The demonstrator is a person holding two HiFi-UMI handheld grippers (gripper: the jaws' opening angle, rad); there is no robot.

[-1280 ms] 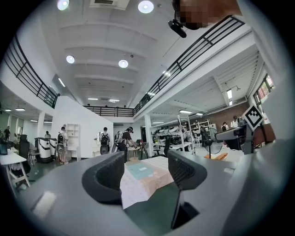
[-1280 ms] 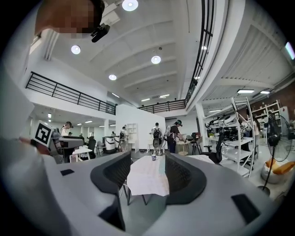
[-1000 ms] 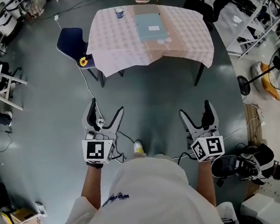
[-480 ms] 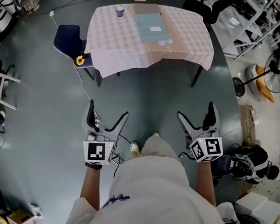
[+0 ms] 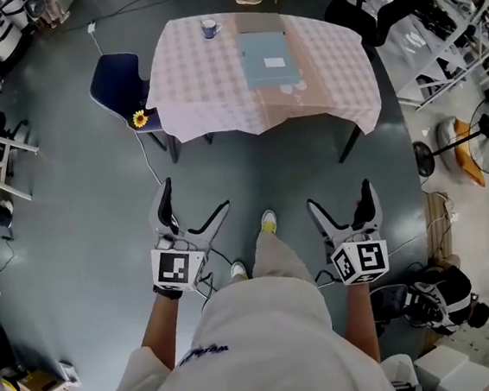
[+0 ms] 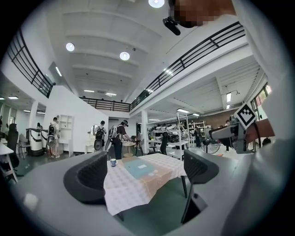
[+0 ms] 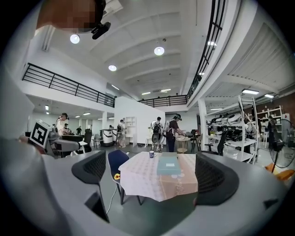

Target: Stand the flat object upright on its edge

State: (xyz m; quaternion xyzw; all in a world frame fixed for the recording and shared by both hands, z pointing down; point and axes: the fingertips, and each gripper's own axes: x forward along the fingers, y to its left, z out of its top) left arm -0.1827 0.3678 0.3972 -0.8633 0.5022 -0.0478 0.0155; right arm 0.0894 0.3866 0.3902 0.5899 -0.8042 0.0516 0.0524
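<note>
- Chair (image 5: 118, 80) partly hidden under table (image 5: 198, 87) left edge
- One flat object (image 5: 265, 56) lying flat mid-table, one cup (image 5: 209, 28) at far edge
- Your left gripper (image 5: 195, 200) and right gripper (image 5: 339, 198): jaws wide apart, empty, well short of table

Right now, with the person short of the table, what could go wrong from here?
The white cable trails across the floor along the approach: a possible trip. The flat object lies on a loose tablecloth; tipping it up might drag the cloth and upset the mug.
</note>
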